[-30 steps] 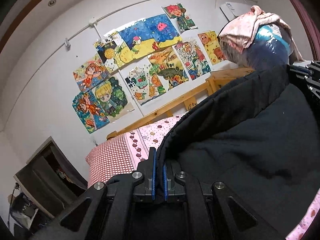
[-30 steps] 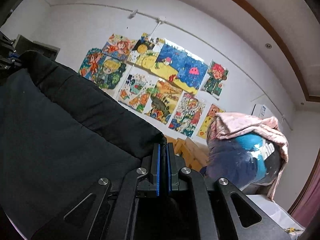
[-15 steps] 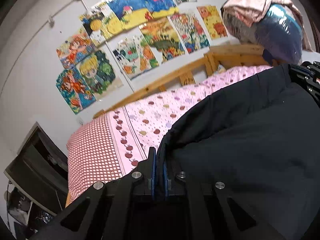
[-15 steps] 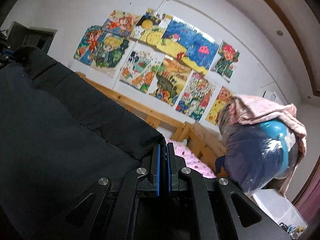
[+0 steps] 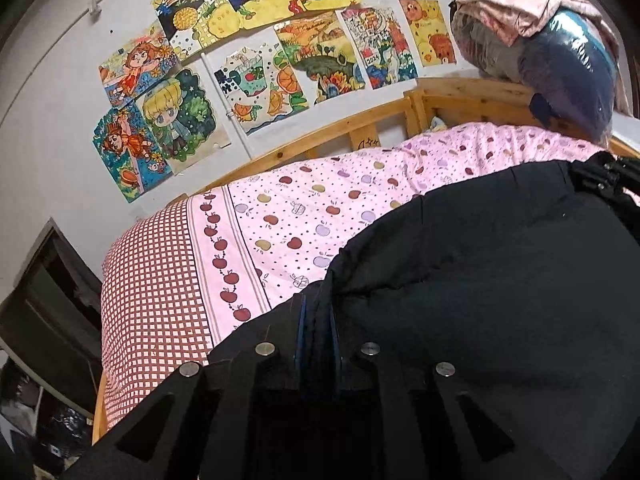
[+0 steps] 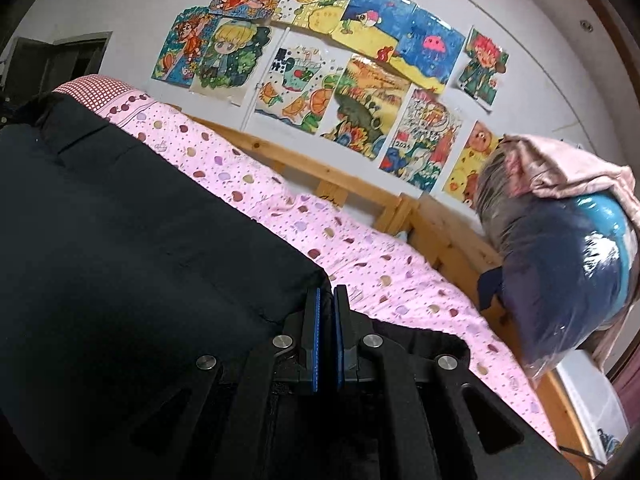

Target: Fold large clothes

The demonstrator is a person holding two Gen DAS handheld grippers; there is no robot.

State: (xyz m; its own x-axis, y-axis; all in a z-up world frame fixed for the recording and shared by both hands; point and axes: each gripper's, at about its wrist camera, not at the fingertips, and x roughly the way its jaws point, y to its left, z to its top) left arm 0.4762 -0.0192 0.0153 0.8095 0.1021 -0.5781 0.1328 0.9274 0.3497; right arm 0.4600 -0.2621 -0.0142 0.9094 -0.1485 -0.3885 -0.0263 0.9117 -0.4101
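Observation:
A large black padded garment is stretched between my two grippers above a bed with a pink apple-print sheet. My left gripper has one corner of the garment's edge between its blue pads. Its jaws are opening, and the cloth still fills the gap. In the right wrist view the garment fills the left half, and my right gripper is shut on its other corner. The right gripper also shows at the far right of the left wrist view.
A wooden bed frame runs along a wall covered with children's drawings. A plastic-wrapped blue bundle with a pink cloth on top sits at the bed's far end. A dark cabinet stands on the left beyond the red-checked sheet end.
Both grippers have tipped downward with the garment, so the pink sheet has come into view under it. The left pads stand slightly wider apart than before.

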